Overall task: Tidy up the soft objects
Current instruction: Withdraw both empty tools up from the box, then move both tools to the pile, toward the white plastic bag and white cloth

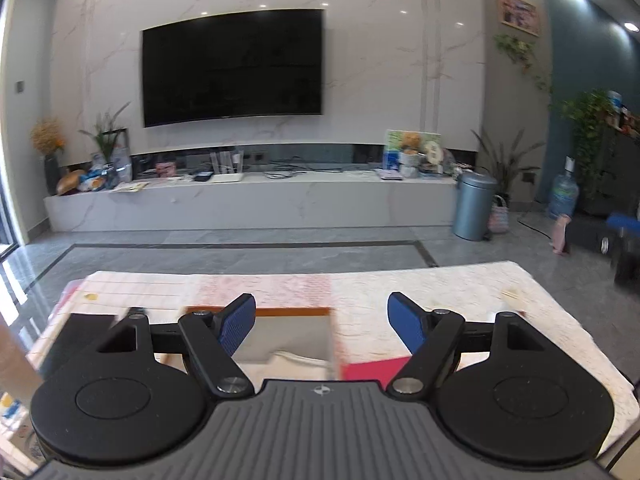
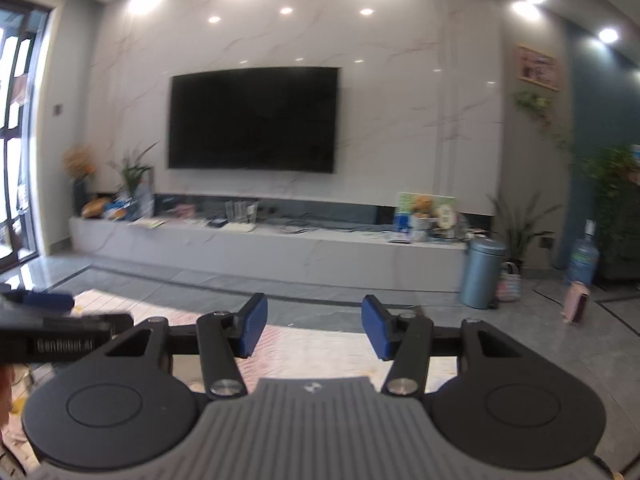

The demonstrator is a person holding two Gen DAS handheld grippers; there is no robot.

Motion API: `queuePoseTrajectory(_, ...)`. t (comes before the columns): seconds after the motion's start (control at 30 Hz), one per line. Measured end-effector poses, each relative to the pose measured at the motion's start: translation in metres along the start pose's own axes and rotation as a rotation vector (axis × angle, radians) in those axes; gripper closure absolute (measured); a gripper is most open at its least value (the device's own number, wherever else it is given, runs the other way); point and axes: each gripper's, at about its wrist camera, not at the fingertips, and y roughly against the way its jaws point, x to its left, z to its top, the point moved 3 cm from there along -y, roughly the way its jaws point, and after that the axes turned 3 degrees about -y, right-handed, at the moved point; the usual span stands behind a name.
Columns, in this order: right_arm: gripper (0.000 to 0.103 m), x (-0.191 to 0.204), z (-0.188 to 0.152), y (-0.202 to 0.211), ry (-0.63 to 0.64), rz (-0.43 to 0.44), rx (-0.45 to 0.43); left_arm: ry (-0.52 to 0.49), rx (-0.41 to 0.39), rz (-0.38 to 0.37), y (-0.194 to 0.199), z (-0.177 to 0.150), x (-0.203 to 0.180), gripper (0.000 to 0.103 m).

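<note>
While both grippers' fingers, left [image 1: 322, 326] and right [image 2: 314, 330], gape empty, bare floor [image 1: 248, 250] lies past the cloth's far edge [image 1: 304, 276].

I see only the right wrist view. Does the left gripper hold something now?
Observer: No. The left gripper has its jaws wide apart, with nothing between them.
Operator: What is below it?
Observer: An open box with an orange rim, on the cloth-covered table.
Operator: Is the box empty?
Observer: No, a pale folded thing lies inside. It is too blurred to name.
</note>
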Motion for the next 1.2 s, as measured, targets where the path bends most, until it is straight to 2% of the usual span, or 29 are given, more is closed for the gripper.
queuePoseTrajectory(0.13, 0.043, -0.04, 0.003, 0.004, -0.022, -0.112, -0.009, -0.067, 0.009, -0.055, -0.01, -0.01, -0.044, 0.014)
queuePoseTrajectory(0.27, 0.039, -0.069, -0.001, -0.003, -0.043, -0.152, -0.011, -0.112, 0.027, -0.115, -0.025, -0.026, -0.082, 0.014)
queuePoseTrajectory(0.33, 0.038, -0.088, -0.001, -0.012, -0.098, -0.203, -0.019, -0.13, 0.043, -0.134, -0.037, -0.035, -0.1, 0.014)
queuePoseTrajectory(0.5, 0.036, -0.133, -0.005, -0.06, -0.211, -0.286, 0.009, -0.15, 0.093, -0.197, -0.061, -0.056, -0.141, 0.014)
queuePoseTrajectory(0.63, 0.036, -0.169, -0.033, -0.095, -0.277, -0.346, 0.058, -0.127, 0.171, -0.247, -0.095, -0.072, -0.168, 0.015)
queuePoseTrajectory(0.77, 0.036, -0.212, -0.088, -0.117, -0.516, -0.297, 0.143, -0.033, 0.217, -0.294, -0.126, -0.083, -0.187, 0.015)
queuePoseTrajectory(0.83, 0.036, -0.227, -0.11, -0.124, -0.583, -0.314, 0.19, 0.047, 0.225, -0.295, -0.142, -0.084, -0.192, 0.015)
queuePoseTrajectory(0.97, 0.036, -0.244, -0.14, -0.135, -0.637, -0.388, 0.253, 0.23, 0.291, -0.272, -0.183, -0.078, -0.205, 0.014)
queuePoseTrajectory(1.1, 0.036, -0.256, -0.156, -0.143, -0.69, -0.436, 0.301, 0.389, 0.435, -0.265, -0.235, -0.085, -0.211, 0.015)
queuePoseTrajectory(1.13, 0.036, -0.256, -0.156, -0.146, -0.682, -0.443, 0.307, 0.416, 0.467, -0.276, -0.246, -0.088, -0.211, 0.015)
queuePoseTrajectory(1.2, 0.034, -0.25, -0.159, -0.153, -0.598, -0.453, 0.345, 0.425, 0.48, -0.285, -0.26, -0.091, -0.213, 0.015)
